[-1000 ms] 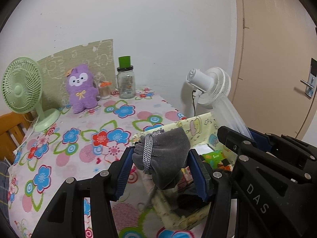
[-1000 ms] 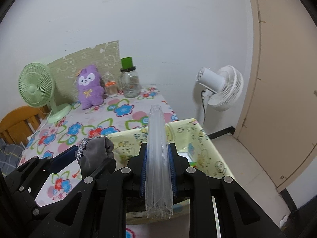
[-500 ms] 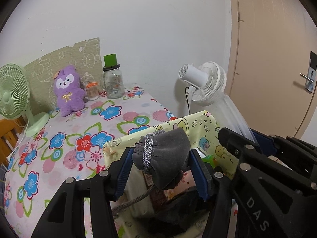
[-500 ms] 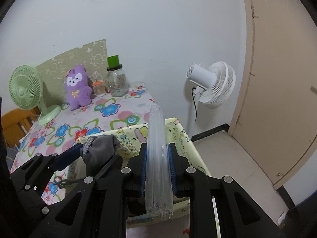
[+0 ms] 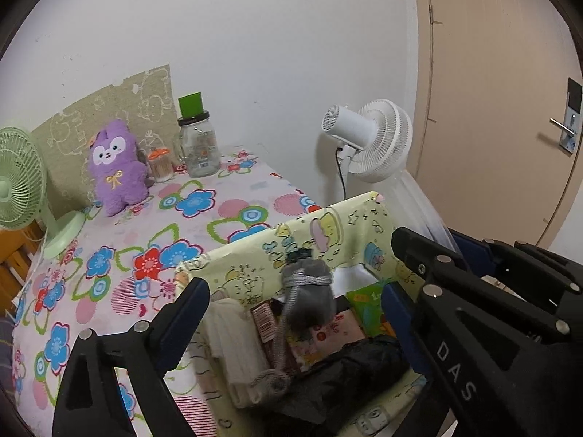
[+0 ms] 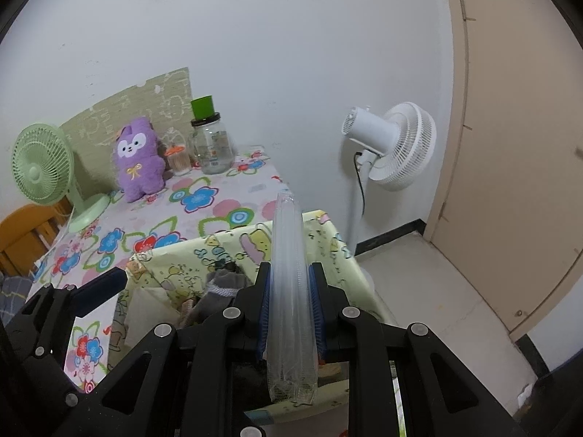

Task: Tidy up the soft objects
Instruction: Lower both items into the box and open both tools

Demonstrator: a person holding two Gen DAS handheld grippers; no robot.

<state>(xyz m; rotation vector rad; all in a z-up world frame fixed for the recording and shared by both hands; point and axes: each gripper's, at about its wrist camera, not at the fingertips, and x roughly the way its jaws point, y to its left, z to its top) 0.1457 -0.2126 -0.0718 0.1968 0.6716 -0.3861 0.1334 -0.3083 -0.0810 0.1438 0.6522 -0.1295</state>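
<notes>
Our left claw (image 5: 295,313), jaws just sprung wide, has let the grey pouch (image 5: 309,298) drop into the yellow bin (image 5: 328,233) at lower centre, one soft item stowed, while our right claw (image 6: 290,309) pinches a clear sleeve (image 6: 289,284).

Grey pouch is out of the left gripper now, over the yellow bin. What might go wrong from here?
1. The grey pouch sits high on the bin's packed contents; it may roll off.
2. Its cord trails between the left gripper's just-opened jaws and could snag on withdrawal.
3. The right gripper's clear plastic sleeve overhangs the bin.
</notes>
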